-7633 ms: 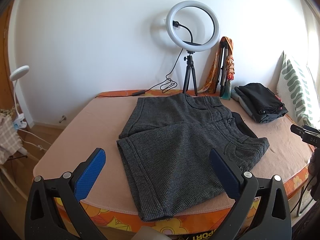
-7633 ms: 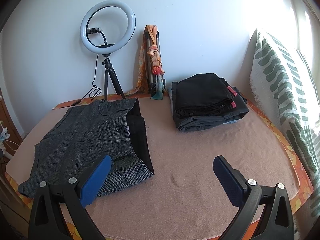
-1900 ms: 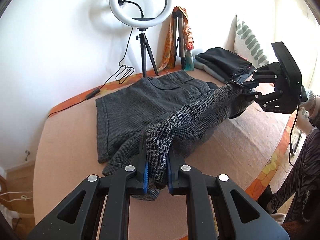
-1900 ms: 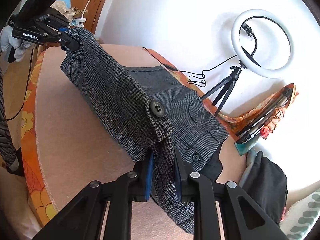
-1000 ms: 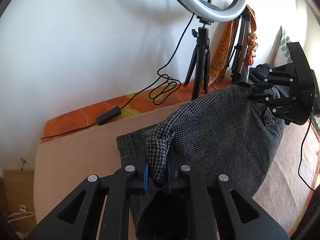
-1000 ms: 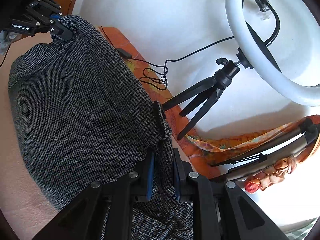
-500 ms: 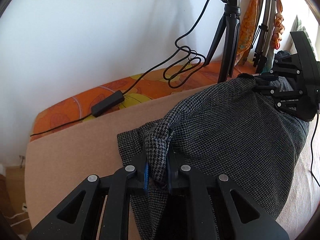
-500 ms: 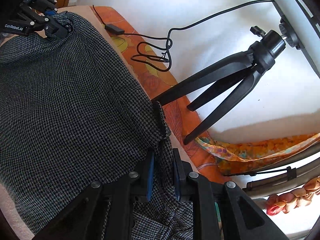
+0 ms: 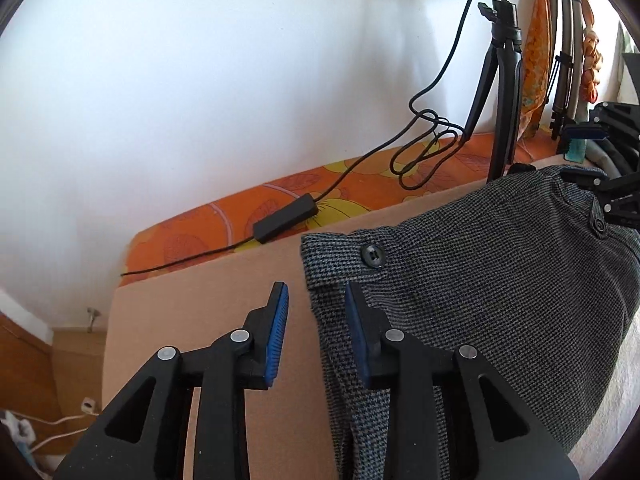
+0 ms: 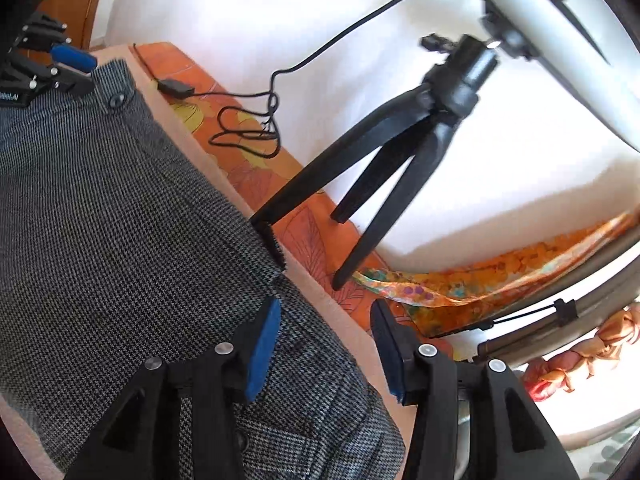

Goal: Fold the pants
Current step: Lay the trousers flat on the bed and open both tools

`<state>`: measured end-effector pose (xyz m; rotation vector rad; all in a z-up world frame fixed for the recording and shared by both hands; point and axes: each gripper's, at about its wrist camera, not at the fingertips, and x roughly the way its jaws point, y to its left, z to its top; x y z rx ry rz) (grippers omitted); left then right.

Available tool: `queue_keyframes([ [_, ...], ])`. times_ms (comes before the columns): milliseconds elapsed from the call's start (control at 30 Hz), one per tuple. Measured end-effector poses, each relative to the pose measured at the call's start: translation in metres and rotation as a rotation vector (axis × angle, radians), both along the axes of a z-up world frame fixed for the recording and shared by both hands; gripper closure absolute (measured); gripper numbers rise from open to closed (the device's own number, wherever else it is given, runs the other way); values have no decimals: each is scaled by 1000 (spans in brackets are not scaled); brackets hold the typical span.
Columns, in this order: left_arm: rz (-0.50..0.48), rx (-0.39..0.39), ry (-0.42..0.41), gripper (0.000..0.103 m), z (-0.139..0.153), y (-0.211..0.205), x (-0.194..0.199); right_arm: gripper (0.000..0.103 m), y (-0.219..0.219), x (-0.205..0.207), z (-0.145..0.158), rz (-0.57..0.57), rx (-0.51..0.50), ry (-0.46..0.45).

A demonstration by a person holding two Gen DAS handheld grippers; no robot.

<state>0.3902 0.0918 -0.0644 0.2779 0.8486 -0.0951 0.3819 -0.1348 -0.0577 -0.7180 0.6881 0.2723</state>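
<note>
Two grippers were in my views, and both were letting go. My left gripper [image 9: 316, 308] had black arms and blue pads, and its jaws were opening. No cloth was pinched between the pads. One pad [image 9: 356, 328] lay over the edge of the grey checked woven pants [image 9: 480, 300], and the other pad hung over the bare pink cover [image 9: 200, 340].

My right gripper [image 10: 326, 334] looked the same, and its jaws were opening too (wider than the left ones). Its left pad [image 10: 264, 348] sat above the cloth and its right pad was above the pink cover by the orange flowered mattress edge [image 10: 308, 236]. I could not see either pad pressing the cloth.

Those pants lay flat on the pink cover, near the white wall [image 9: 200, 80]. One round black button [image 9: 373, 255] showed at the corner close to my left gripper. That gripper also showed in the right view, at the far corner of the pants [image 10: 52, 68].

Behind the pants stood a black tripod [image 10: 392, 160] holding a white ring light [image 10: 560, 40]. Its thin black cable [image 9: 424, 152] lay in loops on the mattress edge, with a small black box [image 9: 286, 218] on it.
</note>
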Motion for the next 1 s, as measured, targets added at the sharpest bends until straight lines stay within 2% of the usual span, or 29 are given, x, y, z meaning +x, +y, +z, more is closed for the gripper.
queue_keyframes([
  [100,7,-42,-25,74,15,10,-16,37,-19,-27,24,-37,151,13],
  [167,4,-73,-36,74,22,13,-30,20,-33,-47,34,-36,252,28],
  [233,-19,-139,-41,73,26,14,-45,12,-40,-75,35,-48,335,49],
  [267,-34,-166,-41,69,26,14,-53,12,-45,-88,33,-50,376,78],
  [333,-55,-165,-26,61,20,6,-63,12,-50,-110,26,-60,442,133],
  [400,-58,-135,-4,61,8,-2,-69,13,-55,-130,15,-76,491,162],
  [500,-38,-130,53,61,-14,-1,-70,13,-56,-144,-1,-57,534,200],
  [667,13,-26,85,57,-45,8,-73,25,-58,-123,-33,-146,428,271],
  [767,27,-71,74,50,-46,16,-73,25,-72,-115,-38,-214,408,273],
  [867,53,-81,74,50,-37,21,-72,23,-78,-123,-30,-271,394,233],
  [933,65,-94,49,50,-27,24,-78,23,-78,-134,-24,-262,441,241],
  [1000,76,-126,30,50,-14,27,-90,23,-78,-147,-22,-240,529,281],
])
